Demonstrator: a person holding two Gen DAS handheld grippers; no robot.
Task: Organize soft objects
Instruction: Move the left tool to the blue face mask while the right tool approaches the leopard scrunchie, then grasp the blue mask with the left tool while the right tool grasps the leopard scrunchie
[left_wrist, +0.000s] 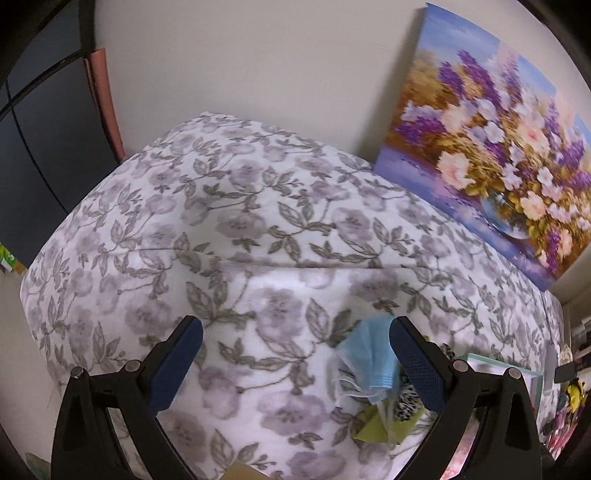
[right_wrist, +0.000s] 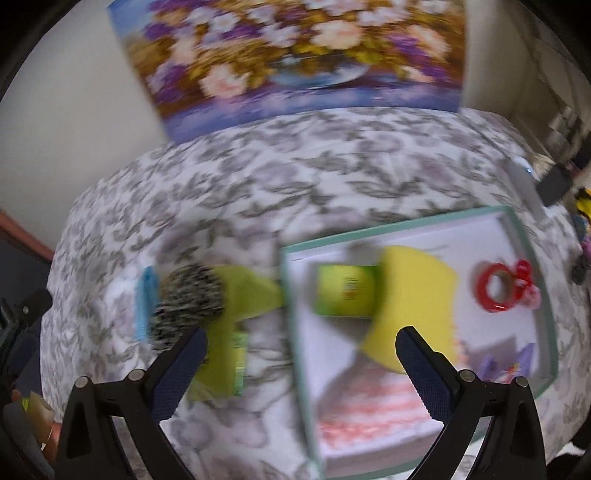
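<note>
**Soft items on floral cover: both grippers spread, nothing held**

Left gripper (left_wrist: 295, 332): lower centre of the left wrist view, jaws wide apart, nothing between them. Blue-padded fingers (left_wrist: 177, 365) hover over the floral bedcover (left_wrist: 229, 229).

Blue face mask (left_wrist: 369, 358): crumpled, lower right of centre in the same view, just beside the inner face of the right-hand finger; contact cannot be told. Below it, a green cloth (left_wrist: 373, 424) and a black-and-white patterned piece (left_wrist: 406, 398), bunched together on the cover.

Flower painting (left_wrist: 498, 140): upper right, leaning against the pale wall, lower edge behind the bedcover.

Right gripper (right_wrist: 301, 338): lower centre of the right wrist view, jaws equally wide apart, empty. View is motion-blurred.

Teal-rimmed box (right_wrist: 532, 266): right half of that frame, lying on the cover. Inside: a yellow cloth (right_wrist: 413, 295) between the fingertips and the centre; a green packet (right_wrist: 347, 291) touching its left side; red rings (right_wrist: 498, 288) toward the right wall; a pink-striped cloth (right_wrist: 369, 410) at the lower edge.

Outside the box, left of it: the green cloth, the patterned piece and the blue mask, in a row from centre to left.
</note>
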